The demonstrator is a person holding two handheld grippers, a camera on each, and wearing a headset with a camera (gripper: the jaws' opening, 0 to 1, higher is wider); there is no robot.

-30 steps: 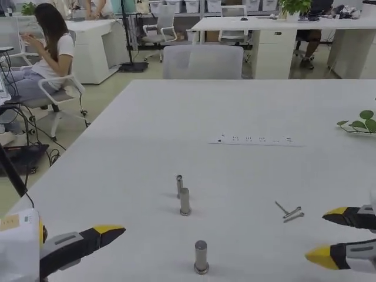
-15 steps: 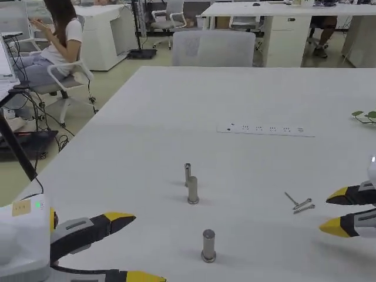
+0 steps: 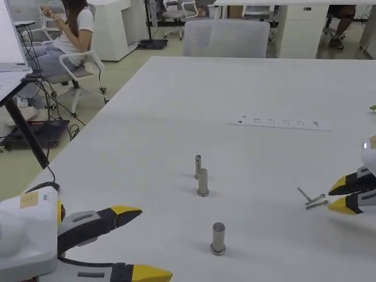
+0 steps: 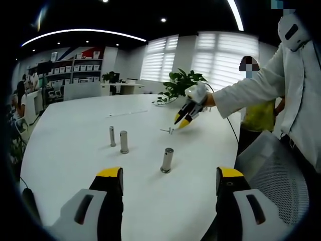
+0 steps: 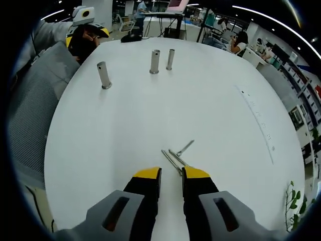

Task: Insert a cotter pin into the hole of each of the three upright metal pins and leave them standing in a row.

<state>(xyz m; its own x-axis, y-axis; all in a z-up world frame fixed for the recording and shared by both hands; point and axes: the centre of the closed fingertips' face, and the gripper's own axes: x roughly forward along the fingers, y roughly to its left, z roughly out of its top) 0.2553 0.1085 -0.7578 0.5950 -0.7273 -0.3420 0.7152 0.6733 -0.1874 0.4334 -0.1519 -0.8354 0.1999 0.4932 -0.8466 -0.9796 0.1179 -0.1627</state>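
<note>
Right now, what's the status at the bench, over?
Left gripper open. Right gripper open, tips at loose cotter pins. Three metal pins upright, none pinned. Nothing in the way.

A plain white table (image 3: 176, 117) bears silver-grey metal pins (image 3: 218, 238), with the yellow-tipped, black-and-grey left gripper (image 3: 151, 242) at seven o'clock and the matching right gripper (image 3: 333, 198) at three.

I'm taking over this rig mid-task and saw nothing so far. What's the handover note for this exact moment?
Left gripper: open wide, empty, low over the table at its near edge.
Right gripper: slightly open, empty, aimed at the cotter pins lying loose just ahead of it.
Metal pins upright in a rough row: far pin, middle pin, near pin.
Done: no cotter pin visibly inserted.
Left: grasp a cotter pin, fit one through each pin's hole.
</note>
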